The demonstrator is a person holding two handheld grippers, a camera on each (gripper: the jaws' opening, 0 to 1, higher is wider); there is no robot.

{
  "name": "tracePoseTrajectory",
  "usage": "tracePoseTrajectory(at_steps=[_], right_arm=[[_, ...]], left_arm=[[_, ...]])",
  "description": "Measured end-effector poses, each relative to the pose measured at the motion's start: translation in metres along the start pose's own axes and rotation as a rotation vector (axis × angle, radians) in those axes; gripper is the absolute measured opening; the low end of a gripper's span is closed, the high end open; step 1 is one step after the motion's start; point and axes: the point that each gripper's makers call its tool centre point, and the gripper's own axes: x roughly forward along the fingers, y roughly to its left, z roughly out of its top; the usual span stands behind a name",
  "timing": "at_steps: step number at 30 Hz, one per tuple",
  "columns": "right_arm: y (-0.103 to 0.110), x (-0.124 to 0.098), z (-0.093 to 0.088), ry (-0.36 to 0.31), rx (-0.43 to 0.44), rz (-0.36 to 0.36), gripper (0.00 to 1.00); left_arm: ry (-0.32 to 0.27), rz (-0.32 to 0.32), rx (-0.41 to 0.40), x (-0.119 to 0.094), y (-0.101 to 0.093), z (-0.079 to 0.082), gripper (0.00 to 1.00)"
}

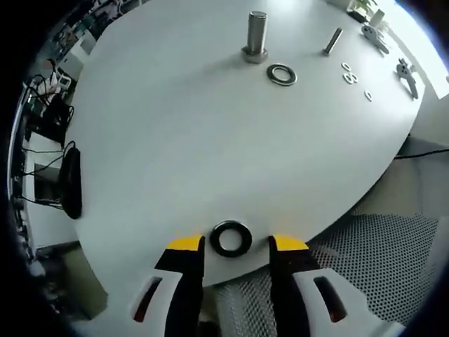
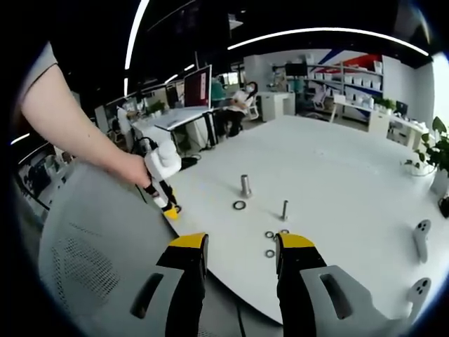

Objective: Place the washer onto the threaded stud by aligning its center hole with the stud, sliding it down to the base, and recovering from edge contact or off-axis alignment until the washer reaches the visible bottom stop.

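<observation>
The black washer lies flat on the white table, far from the threaded stud and near the table's edge. The left tongs are spread wide around it, not touching. The right tongs are spread too, holding nothing. The washer looks small, hard, light and slippery, so pinching its outer rim seems best.

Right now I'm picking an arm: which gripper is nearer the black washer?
Left. The left gripper brackets the black washer at the table edge; the right gripper hangs back off the table.
</observation>
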Motion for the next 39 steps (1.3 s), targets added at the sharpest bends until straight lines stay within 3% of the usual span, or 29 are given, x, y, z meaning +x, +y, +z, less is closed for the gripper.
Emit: tracePoseTrajectory(at_steps=[3, 4, 16, 19, 22, 28, 31, 35, 39], right_arm=[[0.0, 0.0, 0.0, 0.001, 0.002, 0.003, 0.4], [0.0, 0.0, -0.001, 0.001, 0.003, 0.002, 0.4], [0.002, 0.001, -0.002, 0.012, -0.005, 0.008, 0.4], [0.002, 0.001, -0.002, 0.011, -0.004, 0.007, 0.4], [0.002, 0.0, -0.002, 0.011, -0.004, 0.008, 0.4], [0.002, 0.001, -0.002, 0.01, -0.003, 0.011, 0.4], [0.002, 0.001, -0.002, 0.008, -0.003, 0.01, 0.39], [0.002, 0.001, -0.002, 0.009, -0.002, 0.01, 0.39], [0.001, 0.0, -0.001, 0.004, 0.002, 0.007, 0.39]], left_arm=[[-0.027, 0.005, -0.023, -0.001, 0.003, 0.0, 0.25], [-0.039, 0.011, 0.002, 0.0, 0.004, 0.001, 0.21], [0.027, 0.007, -0.023, -0.009, -0.009, -0.002, 0.21], [-0.041, 0.009, -0.103, -0.01, -0.009, -0.001, 0.21], [-0.084, 0.01, -0.069, -0.012, -0.01, -0.004, 0.2], [-0.07, 0.006, 0.03, -0.01, -0.017, 0.005, 0.19], [-0.083, -0.001, 0.037, -0.009, -0.023, 0.015, 0.19], [-0.103, -0.014, 0.139, -0.006, -0.039, 0.032, 0.19], [-0.116, -0.019, 0.186, -0.008, -0.05, 0.046, 0.19]])
